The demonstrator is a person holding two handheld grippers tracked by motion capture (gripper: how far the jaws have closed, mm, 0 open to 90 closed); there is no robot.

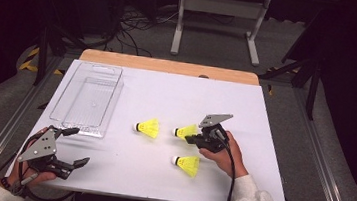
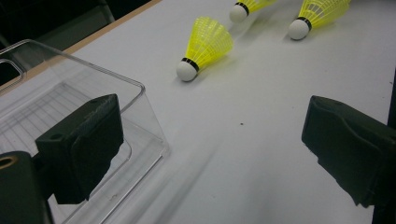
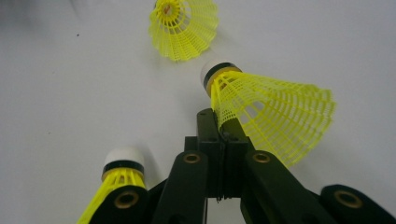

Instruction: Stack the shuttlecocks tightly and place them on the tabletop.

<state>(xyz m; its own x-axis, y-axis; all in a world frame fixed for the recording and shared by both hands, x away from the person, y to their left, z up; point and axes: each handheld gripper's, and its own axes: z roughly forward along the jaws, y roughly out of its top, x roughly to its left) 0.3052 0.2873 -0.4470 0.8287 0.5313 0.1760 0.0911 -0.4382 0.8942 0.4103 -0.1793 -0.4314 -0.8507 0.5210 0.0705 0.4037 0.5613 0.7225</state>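
Three yellow shuttlecocks with white corks lie on the white table (image 1: 167, 92). My right gripper (image 1: 193, 139) (image 3: 217, 122) is shut on the skirt edge of the middle shuttlecock (image 1: 186, 131) (image 3: 266, 112) (image 2: 250, 6). The left shuttlecock (image 1: 148, 127) (image 3: 184, 25) (image 2: 205, 45) lies free beyond it. The near shuttlecock (image 1: 187, 164) (image 3: 119, 175) (image 2: 317, 14) rests beside the right hand. My left gripper (image 1: 77, 146) (image 2: 215, 144) stands open and holds nothing at the table's front left, just short of the clear plastic tray (image 1: 88, 98) (image 2: 70, 112).
The clear tray lies lengthwise along the left side of the table and holds nothing. A wooden edge (image 1: 170, 66) runs along the table's far side. Cables and a white frame leg (image 1: 178, 25) stand on the floor beyond.
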